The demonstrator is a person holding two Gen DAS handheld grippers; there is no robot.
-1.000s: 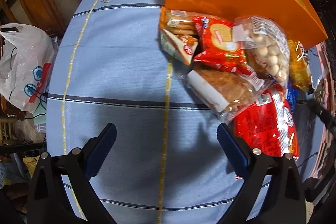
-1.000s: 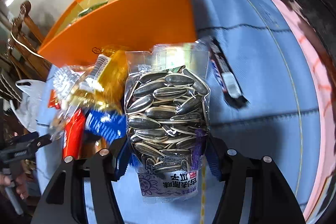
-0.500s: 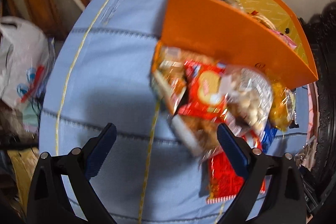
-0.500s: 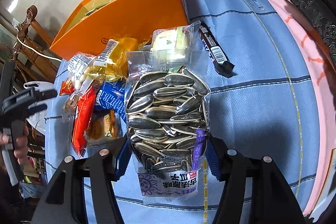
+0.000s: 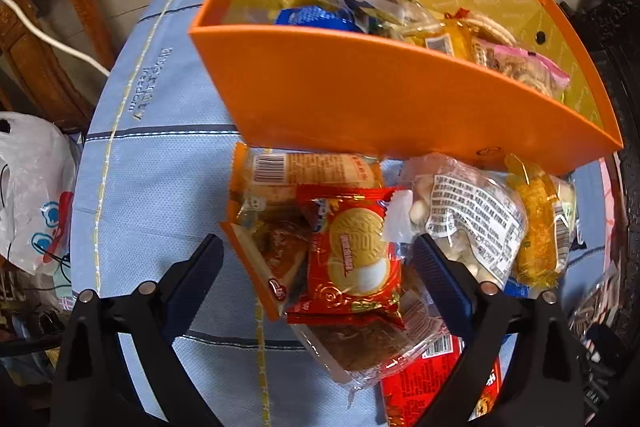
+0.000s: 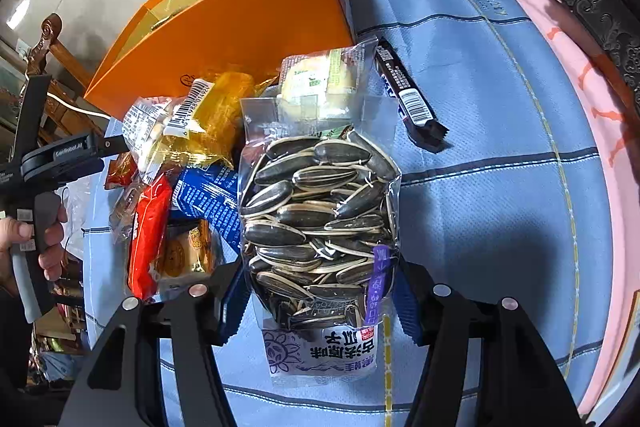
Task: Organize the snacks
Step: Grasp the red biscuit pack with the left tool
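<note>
My left gripper is open and points down over a heap of snacks on the blue cloth. A red biscuit packet lies between its fingers, which do not press on it. Just beyond stands the orange box with several packets inside. My right gripper is shut on a clear bag of sunflower seeds, its pads pressing both sides near the bottom. Behind it I see the orange box, and at the left edge a hand holding the left gripper.
A bag of white round sweets and a yellow packet lie against the box. A black chocolate bar lies on the blue cloth to the right. A white plastic bag and wooden furniture stand beyond the table's left edge.
My left gripper has travelled from bare cloth to over the snack heap, toward the orange box, whose inside now shows. The right gripper keeps its hold on the seed bag and has hardly moved.
</note>
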